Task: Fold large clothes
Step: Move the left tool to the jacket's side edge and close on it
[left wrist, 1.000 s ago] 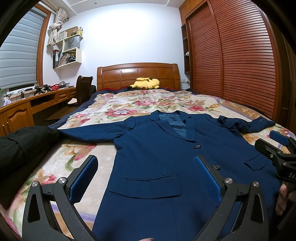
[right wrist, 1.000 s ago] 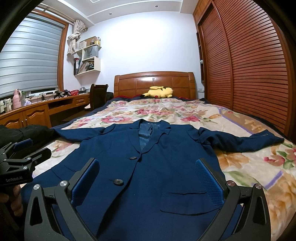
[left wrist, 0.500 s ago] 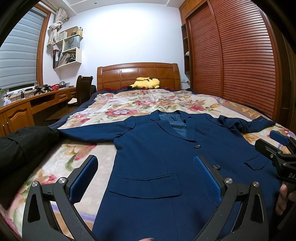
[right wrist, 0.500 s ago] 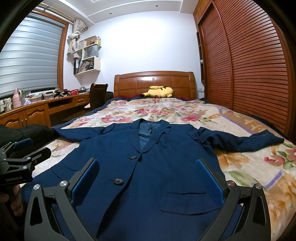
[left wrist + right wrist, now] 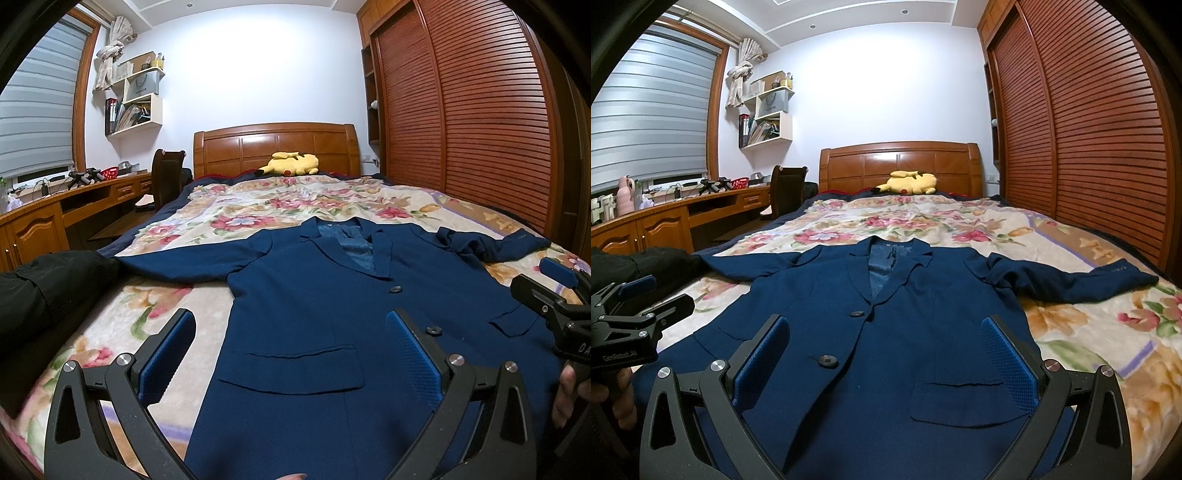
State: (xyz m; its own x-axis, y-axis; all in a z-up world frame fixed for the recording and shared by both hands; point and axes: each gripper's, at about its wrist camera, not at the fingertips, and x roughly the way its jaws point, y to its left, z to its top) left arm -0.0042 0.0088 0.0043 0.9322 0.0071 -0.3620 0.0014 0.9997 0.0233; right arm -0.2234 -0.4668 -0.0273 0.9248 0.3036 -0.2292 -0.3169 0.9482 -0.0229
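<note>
The left tongs (image 5: 290, 354) are spread wide, blue pads facing each other with nothing between them. The right tongs (image 5: 884, 360) gape just as wide and grip nothing. Both sit level, side by side, each held from below by a hand (image 5: 618, 397).

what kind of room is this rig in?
A home bedroom, most likely: a bed with a wooden headboard, a louvred wardrobe along the wall, and a navy blazer spread on the floral bedspread.
</note>
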